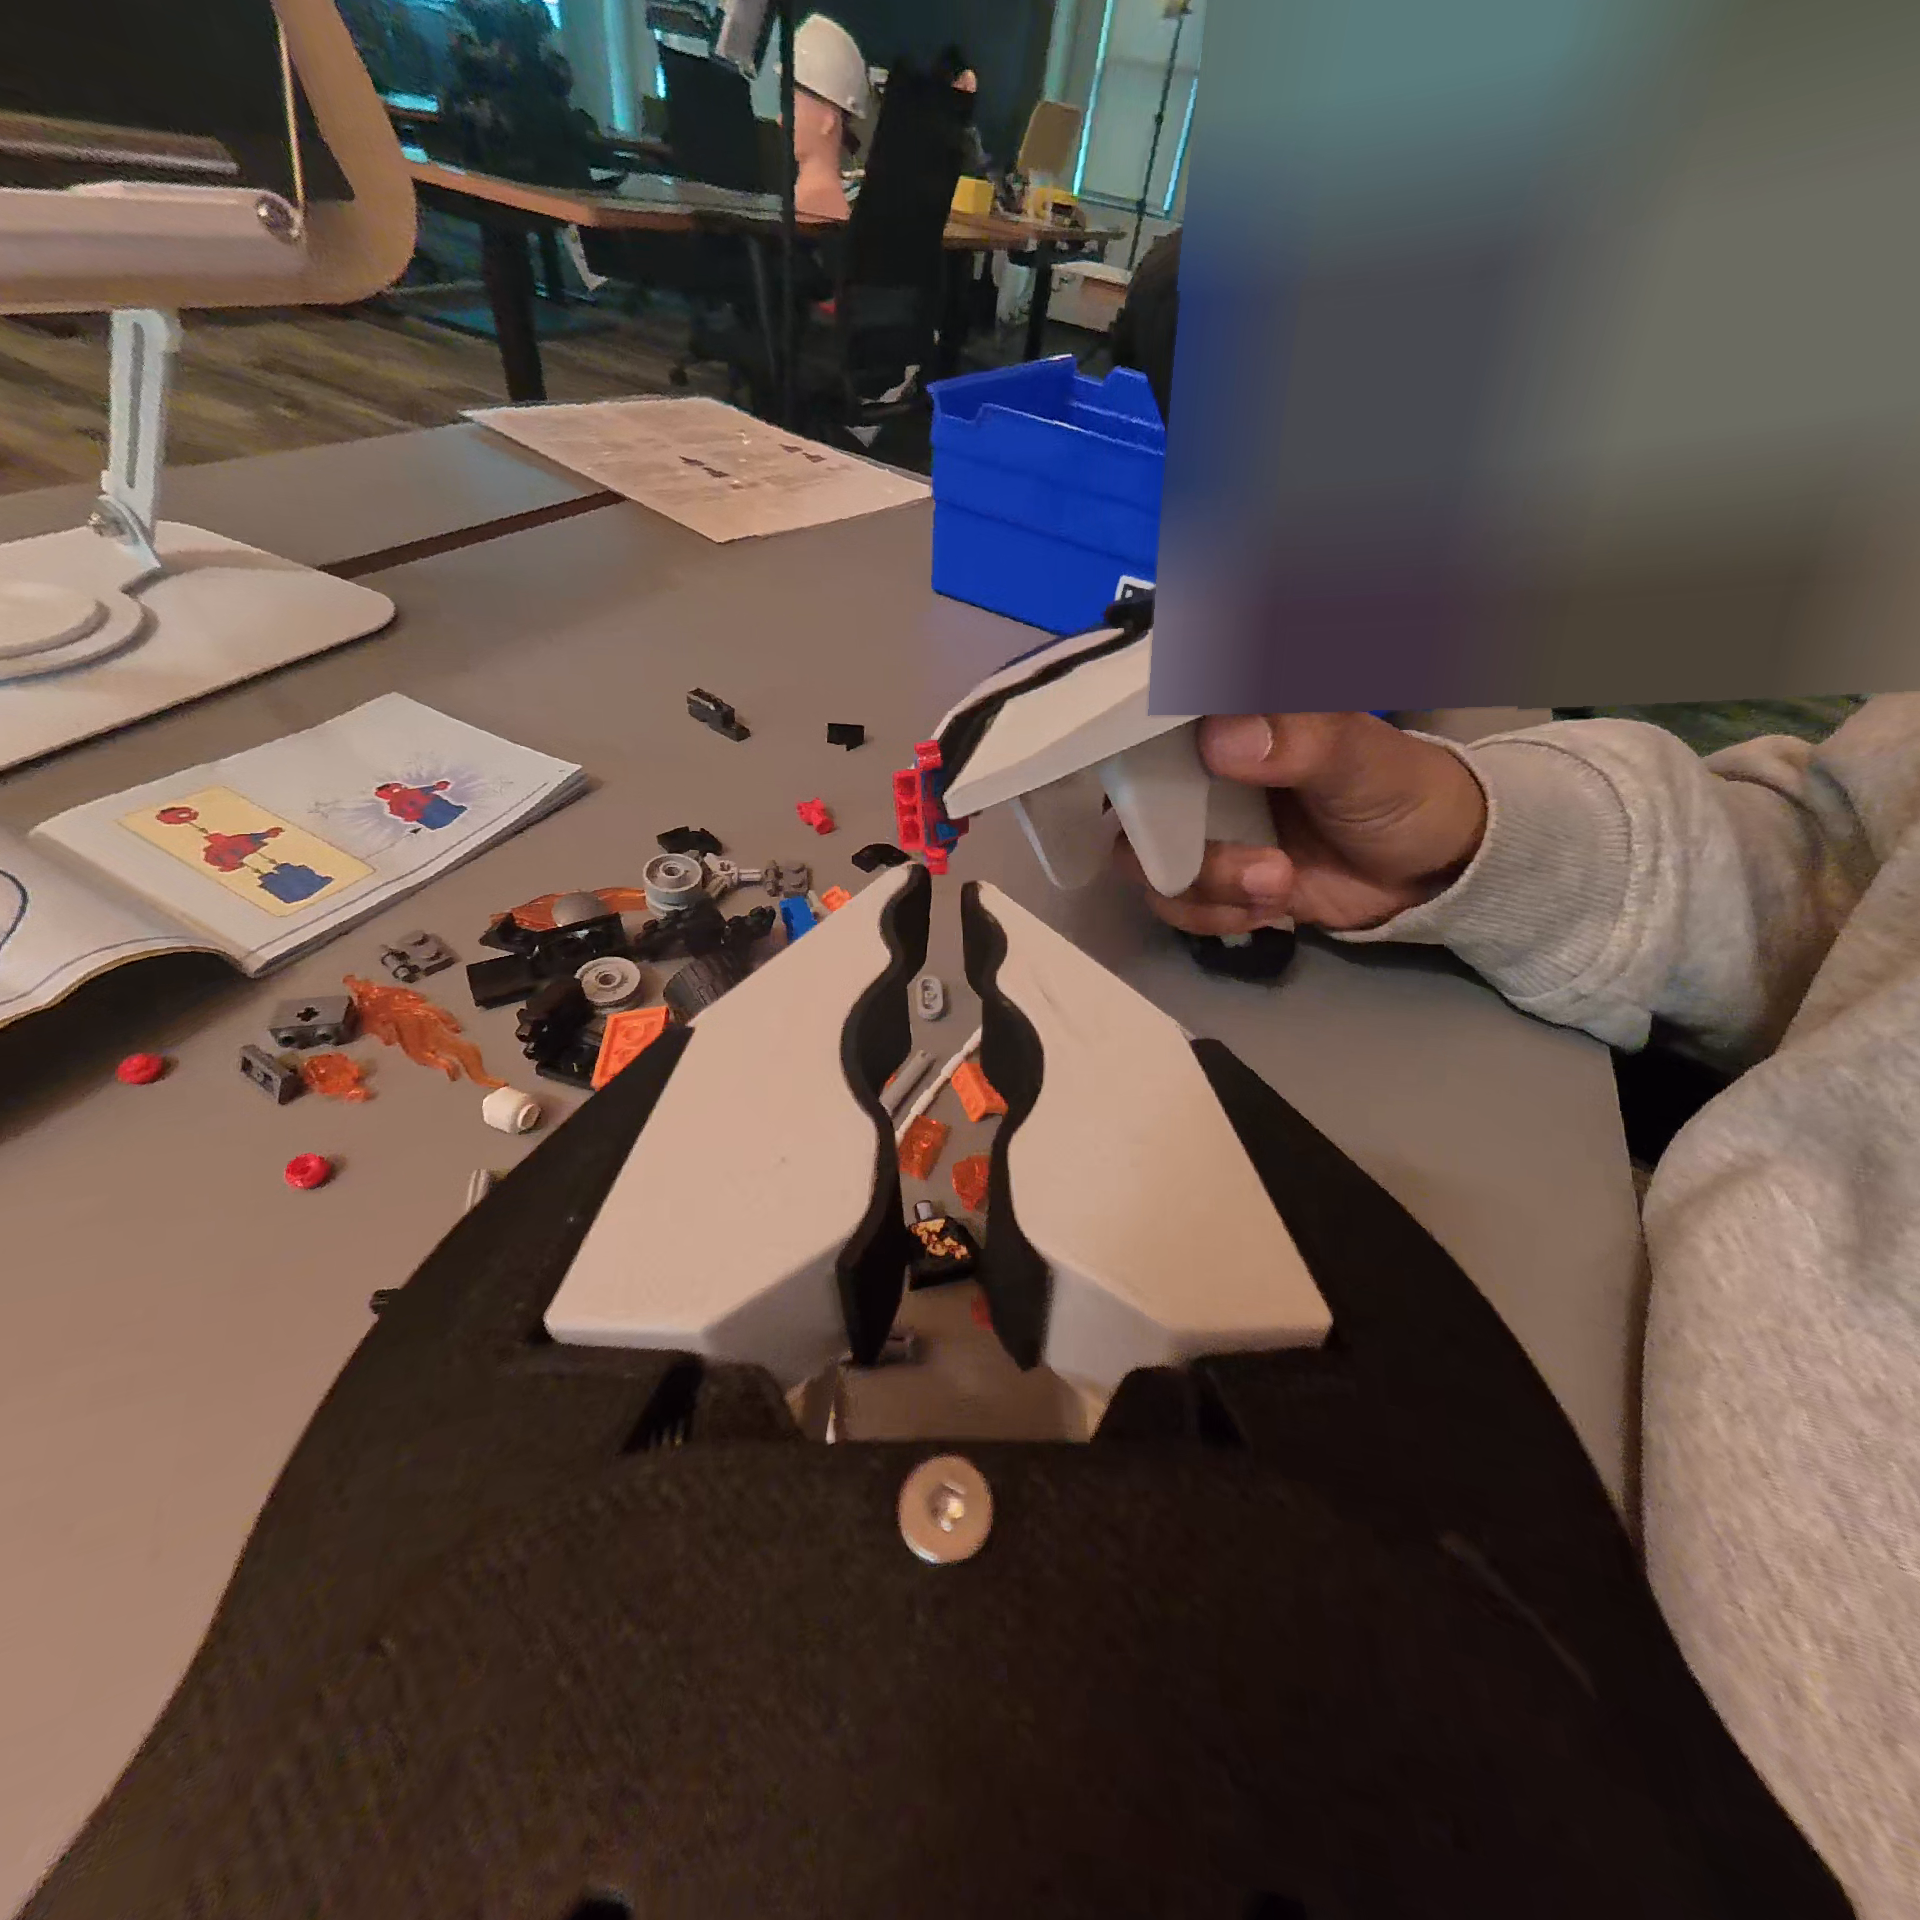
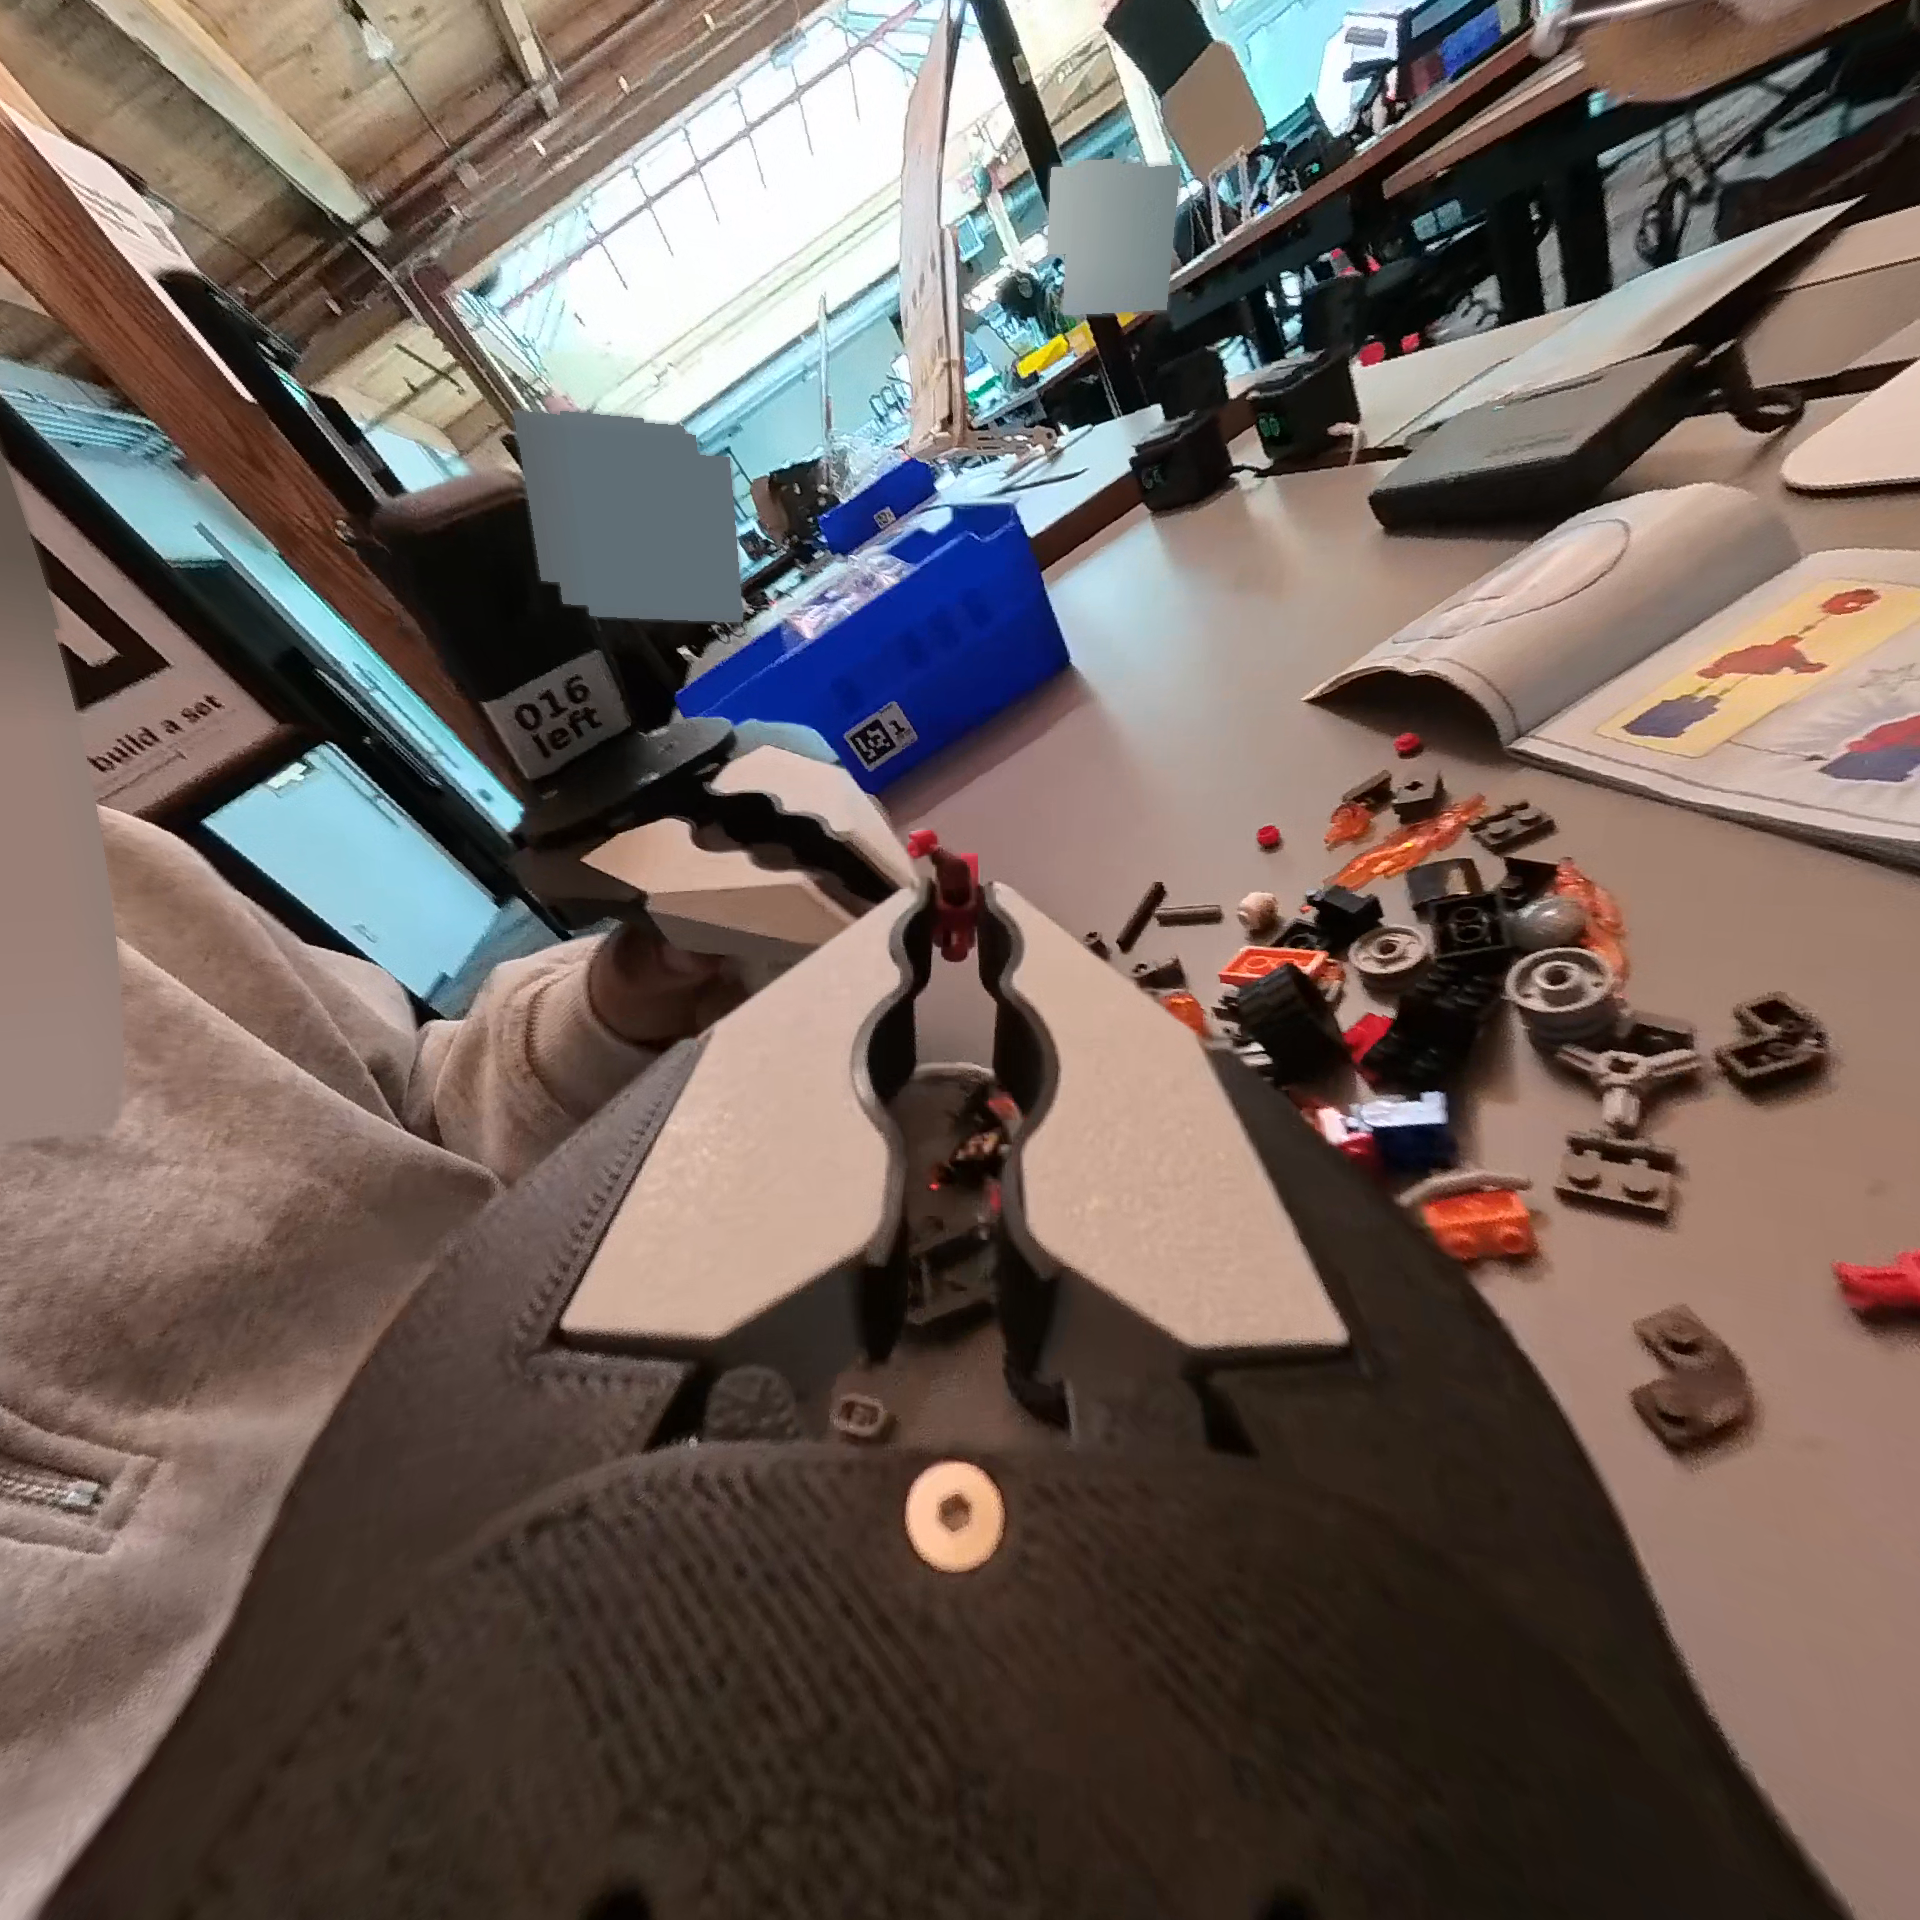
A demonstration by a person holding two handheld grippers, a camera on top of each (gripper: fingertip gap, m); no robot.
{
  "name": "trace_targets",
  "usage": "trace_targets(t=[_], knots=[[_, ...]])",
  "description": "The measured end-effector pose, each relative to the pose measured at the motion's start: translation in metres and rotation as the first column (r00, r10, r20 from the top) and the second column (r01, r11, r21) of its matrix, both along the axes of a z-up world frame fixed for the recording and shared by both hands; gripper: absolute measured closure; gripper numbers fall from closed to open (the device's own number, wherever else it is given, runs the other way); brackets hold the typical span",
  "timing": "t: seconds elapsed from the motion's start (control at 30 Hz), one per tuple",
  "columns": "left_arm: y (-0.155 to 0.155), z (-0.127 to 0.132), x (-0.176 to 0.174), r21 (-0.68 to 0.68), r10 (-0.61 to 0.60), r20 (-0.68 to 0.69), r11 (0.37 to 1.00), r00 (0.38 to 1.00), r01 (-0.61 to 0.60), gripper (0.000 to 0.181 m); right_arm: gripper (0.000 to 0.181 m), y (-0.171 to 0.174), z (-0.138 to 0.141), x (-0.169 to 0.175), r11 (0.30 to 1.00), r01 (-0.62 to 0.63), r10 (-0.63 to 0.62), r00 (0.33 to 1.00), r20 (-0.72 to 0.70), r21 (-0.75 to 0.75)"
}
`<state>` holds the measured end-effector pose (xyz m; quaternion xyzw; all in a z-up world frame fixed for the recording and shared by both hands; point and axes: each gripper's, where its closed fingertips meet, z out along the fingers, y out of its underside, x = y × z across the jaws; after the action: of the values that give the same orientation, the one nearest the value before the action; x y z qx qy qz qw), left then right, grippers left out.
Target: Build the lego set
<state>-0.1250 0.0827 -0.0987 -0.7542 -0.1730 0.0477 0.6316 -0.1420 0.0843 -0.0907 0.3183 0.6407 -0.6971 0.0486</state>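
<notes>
Right gripper (image 2: 951,906) clamped on red-blue minifigure piece (image 1: 928,807), raised off table. Left gripper (image 1: 943,891) jaws slightly apart, empty, tips just below it. Loose bricks (image 1: 613,977) left of left gripper, unassembled; build early, by my reading.

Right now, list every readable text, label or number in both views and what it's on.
Writing not quoted; bearers only.
White label, left gripper handle: legible.
Sign, far left: partly legible.
Code sticker, blue bin: pattern plus tiny mark.
Instruction booklet: pictures, no readable text.
Printed sheet: too small.
</notes>
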Motion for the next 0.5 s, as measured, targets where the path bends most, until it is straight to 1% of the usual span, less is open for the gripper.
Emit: trace_targets(t=[0.1,0.17,0.2,0.23,0.27,0.3,0.33,0.4,0.43,0.5], knots=[[-0.001,0.001,0.0,0.009,-0.005,0.005,1.0,1.0,0.005,0.174,0.175,0.019,0.0,-0.006,0.994,0.04,-0.033,0.997,-0.064,0.103],[-0.003,0.0,-0.001,0.006,0.005,0.006,1.0,1.0,-0.005,0.173,0.175,0.041,-0.003,-0.013,0.962,0.116,-0.08,0.985,-0.151,0.246],[-0.004,-0.001,-0.003,0.003,0.01,0.008,1.0,1.0,-0.01,0.173,0.176,0.055,-0.008,-0.016,0.924,0.163,-0.099,0.976,-0.195,0.346],[-0.005,-0.002,-0.003,-0.001,0.015,0.008,1.0,1.0,-0.015,0.173,0.175,0.071,-0.014,-0.02,0.87,0.223,-0.125,0.963,-0.24,0.44],[-0.005,-0.003,-0.004,-0.006,0.019,0.008,1.0,1.0,-0.019,0.173,0.175,0.085,-0.02,-0.025,0.816,0.283,-0.152,0.946,-0.286,0.503],[-0.006,-0.003,-0.004,-0.011,0.02,0.007,1.0,1.0,-0.02,0.173,0.175,0.094,-0.028,-0.027,0.785,0.299,-0.155,0.942,-0.296,0.543],[-0.006,-0.004,-0.003,-0.016,0.018,0.004,1.0,1.0,-0.018,0.173,0.175,0.098,-0.038,-0.027,0.774,0.263,-0.139,0.958,-0.251,0.575],[-0.006,-0.005,-0.002,-0.027,0.019,-0.01,0.999,1.0,-0.019,0.173,0.175,0.099,-0.053,-0.024,0.789,0.168,-0.113,0.985,-0.129,0.591],[-0.006,-0.006,-0.002,-0.035,0.021,-0.016,0.999,1.0,-0.021,0.173,0.175,0.099,-0.057,-0.022,0.793,0.139,-0.101,0.99,-0.097,0.593],[-0.006,-0.009,-0.001,-0.053,0.021,-0.027,0.998,0.999,-0.023,0.173,0.175,0.099,-0.063,-0.018,0.769,0.114,-0.068,0.993,-0.097,0.629]])
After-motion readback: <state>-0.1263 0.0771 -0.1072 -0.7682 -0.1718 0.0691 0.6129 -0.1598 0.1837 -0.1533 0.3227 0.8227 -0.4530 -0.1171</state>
